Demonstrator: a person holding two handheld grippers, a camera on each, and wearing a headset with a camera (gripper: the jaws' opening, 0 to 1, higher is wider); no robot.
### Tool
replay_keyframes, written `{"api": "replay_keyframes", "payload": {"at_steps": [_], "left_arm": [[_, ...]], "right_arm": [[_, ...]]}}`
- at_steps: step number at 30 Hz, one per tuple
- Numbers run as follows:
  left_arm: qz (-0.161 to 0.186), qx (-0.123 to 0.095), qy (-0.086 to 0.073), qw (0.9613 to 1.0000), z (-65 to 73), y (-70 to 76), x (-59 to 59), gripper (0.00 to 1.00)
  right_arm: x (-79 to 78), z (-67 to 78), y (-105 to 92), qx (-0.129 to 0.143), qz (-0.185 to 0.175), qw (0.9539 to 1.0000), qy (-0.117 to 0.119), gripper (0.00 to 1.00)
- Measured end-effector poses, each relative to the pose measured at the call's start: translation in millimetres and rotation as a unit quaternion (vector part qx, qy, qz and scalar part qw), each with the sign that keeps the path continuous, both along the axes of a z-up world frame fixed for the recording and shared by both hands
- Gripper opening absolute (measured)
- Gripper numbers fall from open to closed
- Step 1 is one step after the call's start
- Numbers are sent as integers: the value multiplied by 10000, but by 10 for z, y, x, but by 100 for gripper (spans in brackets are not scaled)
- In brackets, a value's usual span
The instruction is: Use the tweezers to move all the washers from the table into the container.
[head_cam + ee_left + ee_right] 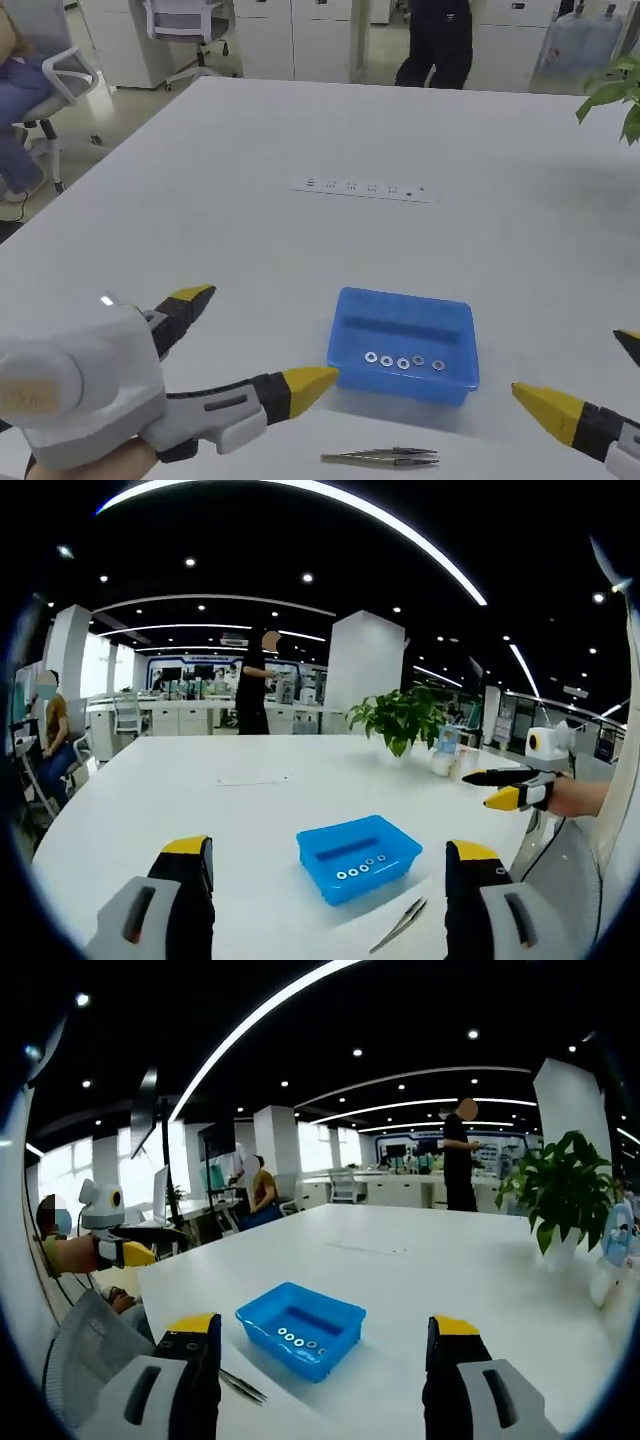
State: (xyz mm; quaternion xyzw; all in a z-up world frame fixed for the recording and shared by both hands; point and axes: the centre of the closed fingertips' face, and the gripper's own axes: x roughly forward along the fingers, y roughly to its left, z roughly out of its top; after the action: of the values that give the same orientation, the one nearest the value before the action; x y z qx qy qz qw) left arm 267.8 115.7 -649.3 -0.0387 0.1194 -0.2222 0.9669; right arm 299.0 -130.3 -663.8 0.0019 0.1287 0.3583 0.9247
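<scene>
The left gripper (250, 340) is spread wide and holds nothing; the right gripper (590, 372) is released too, jaws apart. Between them, just ahead of their tips, the blue container (400, 330) sits on the white table (300, 230), with five washers (403, 362) in a row inside it. The tweezers (380, 457) lie on the table nearer than the container, between both grippers, touched by neither

washers (297, 1338) in blue container (322, 1312), tweezers (240, 1385) beside
</scene>
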Motion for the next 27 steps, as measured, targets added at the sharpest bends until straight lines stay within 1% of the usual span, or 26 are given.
{"api": "replay_keyframes", "payload": {"at_steps": [1, 2, 3, 5, 6, 7, 9, 11, 13, 15, 17, 21, 27], "left_arm": [[38, -23, -15, 10000, 10, 17, -3, 99], [139, -90, -57, 9998, 37, 64, -14, 99], [245, -131, -60, 9996, 49, 114, -24, 99], [357, -220, -96, 9991, 82, 176, -43, 99], [362, -229, -83, 9990, 84, 190, -53, 99], [416, -172, -81, 9990, 84, 221, -65, 99], [449, -72, -65, 9989, 69, 272, -75, 99], [488, -81, -32, 9988, 72, 298, -83, 99], [500, -128, -53, 9987, 90, 300, -85, 99], [530, -142, -36, 9985, 79, 310, -82, 99], [516, -136, -6, 9986, 57, 297, -82, 99], [444, -42, 92, 9990, -18, 251, -83, 99], [341, -75, 171, 9992, -62, 210, -69, 99]], "right_arm": [[4, 16, -13, 18, -29, 10000, -28, 85], [8, 30, -25, 26, -63, 10000, -59, 87], [23, 48, -47, 42, -110, 9999, -117, 88], [53, 93, -76, 122, -209, 9994, -249, 96], [57, 93, -102, 149, -279, 9992, -240, 99], [76, 114, -112, 214, -299, 9989, -287, 99], [89, 128, -122, 321, -310, 9986, -277, 99], [99, 132, -130, 355, -332, 9985, -269, 99], [109, 123, -135, 290, -349, 9986, -279, 99], [107, 120, -130, 255, -336, 9987, -291, 99], [105, 121, -128, 263, -343, 9987, -276, 99], [99, 135, -127, 310, -344, 9985, -282, 99], [73, 131, -188, 375, -418, 9981, -272, 99]]}}
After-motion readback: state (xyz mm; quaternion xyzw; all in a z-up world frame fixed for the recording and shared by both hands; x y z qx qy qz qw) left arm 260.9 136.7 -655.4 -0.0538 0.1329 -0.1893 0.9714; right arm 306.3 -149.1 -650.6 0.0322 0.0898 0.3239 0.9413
